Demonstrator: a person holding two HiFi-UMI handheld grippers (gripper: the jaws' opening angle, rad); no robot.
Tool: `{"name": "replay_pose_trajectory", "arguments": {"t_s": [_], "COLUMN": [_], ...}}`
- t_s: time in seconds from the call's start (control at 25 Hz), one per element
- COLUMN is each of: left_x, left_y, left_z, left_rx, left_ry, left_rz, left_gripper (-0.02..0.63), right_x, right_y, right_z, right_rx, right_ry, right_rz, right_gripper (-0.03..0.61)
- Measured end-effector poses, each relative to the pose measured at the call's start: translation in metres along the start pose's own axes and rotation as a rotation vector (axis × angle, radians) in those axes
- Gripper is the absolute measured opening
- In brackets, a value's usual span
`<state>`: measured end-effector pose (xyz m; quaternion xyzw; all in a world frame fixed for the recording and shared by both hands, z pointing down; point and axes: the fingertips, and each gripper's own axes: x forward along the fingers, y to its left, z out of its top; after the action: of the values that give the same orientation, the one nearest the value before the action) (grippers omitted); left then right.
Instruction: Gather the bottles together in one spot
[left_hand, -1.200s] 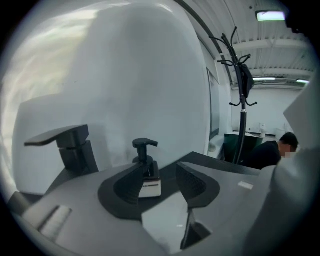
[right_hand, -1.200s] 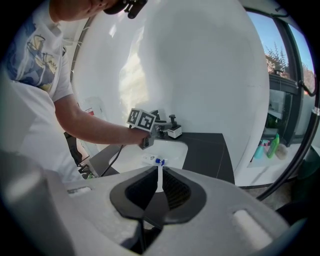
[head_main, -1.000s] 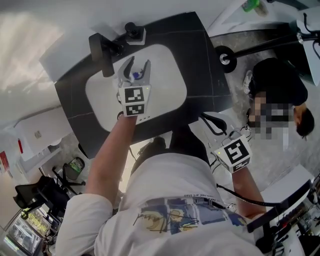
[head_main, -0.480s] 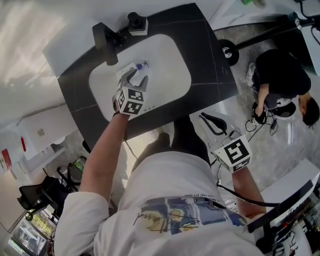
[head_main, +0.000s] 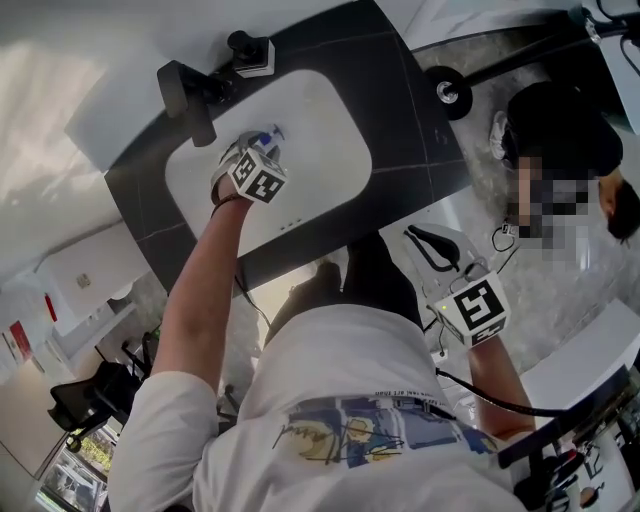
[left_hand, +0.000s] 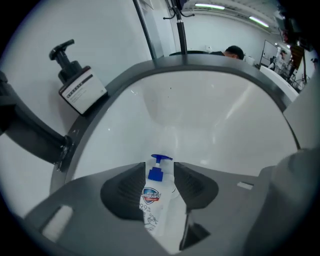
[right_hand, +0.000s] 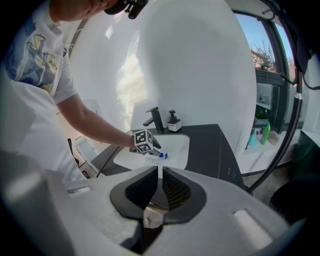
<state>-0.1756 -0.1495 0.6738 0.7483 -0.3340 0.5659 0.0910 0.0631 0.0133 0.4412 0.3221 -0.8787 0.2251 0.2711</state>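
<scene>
Currently: my left tongs (left_hand: 161, 171), jaws just closing around soap bottle (left_hand: 156, 200) in sink (left_hand: 215, 115), not gripping yet; I'd centre its body, then squeeze. Right tongs (right_hand: 160, 186): clenched, empty.

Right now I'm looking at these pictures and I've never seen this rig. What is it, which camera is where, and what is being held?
There is no robot arm: a person holds a hand-held gripper in each hand. The head view comes from a camera on the person's head, looking steeply down. Each gripper view comes from a camera riding on that gripper, looking along its jaws.

Below is a dark counter with a white sink, a black faucet and a dispenser with a black pump.

The left gripper is down in the sink. Its jaws are open and have just been closing, one on each side of a clear bottle with a blue pump, which does not look clamped yet. The right gripper hangs beside the counter, shut and holding nothing.
</scene>
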Motion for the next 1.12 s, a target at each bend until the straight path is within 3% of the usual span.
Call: {"name": "replay_pose_trajectory", "arguments": {"t_s": [0.4, 0.56, 0.76, 0.88, 1.12], "left_x": [0.048, 0.057, 0.062, 0.055, 0.017], "left_y": [0.002, 0.002, 0.003, 0.001, 0.012], "left_z": [-0.028, -0.031, -0.030, -0.026, -0.010], "left_rx": [0.109, 0.139, 0.140, 0.122, 0.054], "left_ry": [0.194, 0.215, 0.246, 0.219, 0.073], "left_rz": [-0.041, -0.044, -0.035, -0.037, 0.036], "left_gripper": [0.186, 0.179, 0.127, 0.126, 0.124], "right_x": [0.003, 0.006, 0.008, 0.010, 0.017], "right_y": [-0.027, -0.031, -0.035, -0.035, -0.029], "right_z": [-0.009, -0.009, -0.010, -0.007, -0.003], "right_rx": [0.039, 0.041, 0.041, 0.034, 0.010], "right_ry": [0.034, 0.044, 0.053, 0.049, 0.052], "right_rz": [-0.009, -0.002, 0.002, 0.003, 0.002], "right_gripper": [0.031, 0.031, 0.031, 0.031, 0.031]}}
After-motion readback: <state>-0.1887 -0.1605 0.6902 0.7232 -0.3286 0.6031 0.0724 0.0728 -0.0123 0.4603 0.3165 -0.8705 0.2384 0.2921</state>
